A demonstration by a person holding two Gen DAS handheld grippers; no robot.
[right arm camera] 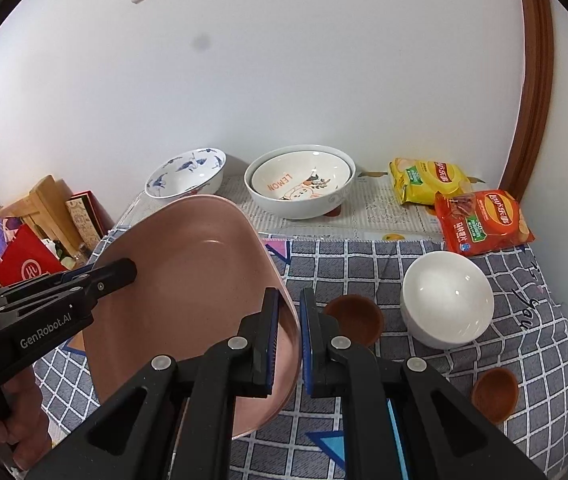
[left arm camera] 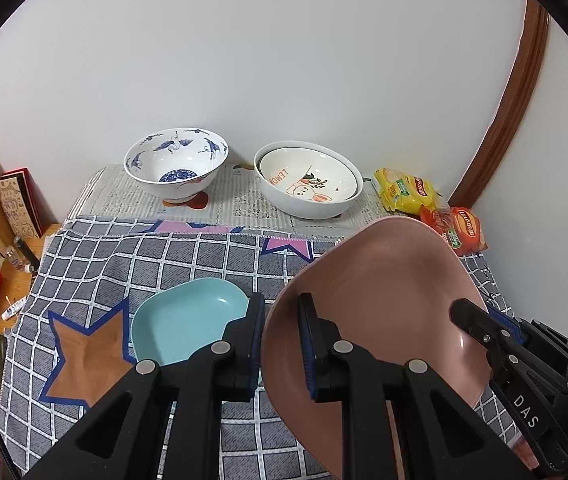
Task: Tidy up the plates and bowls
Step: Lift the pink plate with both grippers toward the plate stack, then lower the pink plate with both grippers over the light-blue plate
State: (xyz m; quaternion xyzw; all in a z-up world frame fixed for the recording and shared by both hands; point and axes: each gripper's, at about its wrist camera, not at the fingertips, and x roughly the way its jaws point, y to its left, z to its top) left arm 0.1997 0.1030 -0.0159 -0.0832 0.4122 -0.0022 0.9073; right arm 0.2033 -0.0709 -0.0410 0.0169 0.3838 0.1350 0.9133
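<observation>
A pink plate (left arm camera: 376, 292) is held tilted above the checked cloth, gripped on both sides. My left gripper (left arm camera: 282, 344) is shut on its left rim. My right gripper (right arm camera: 289, 340) is shut on its right rim; it also shows in the left wrist view (left arm camera: 480, 328). The pink plate fills the left of the right wrist view (right arm camera: 188, 288). A teal plate (left arm camera: 188, 324) lies on the cloth below left. A blue-and-white bowl (left arm camera: 176, 164) and stacked white bowls (left arm camera: 308, 184) stand at the back. A white bowl (right arm camera: 448, 300) and two brown cups (right arm camera: 358, 318) (right arm camera: 494, 394) sit at the right.
A yellow snack bag (right arm camera: 428, 180) and a red snack bag (right arm camera: 480, 222) lie at the back right by the wooden door frame (right arm camera: 536, 80). Books, a board and a red bag (right arm camera: 28, 268) crowd the left edge. The wall stands close behind the bowls.
</observation>
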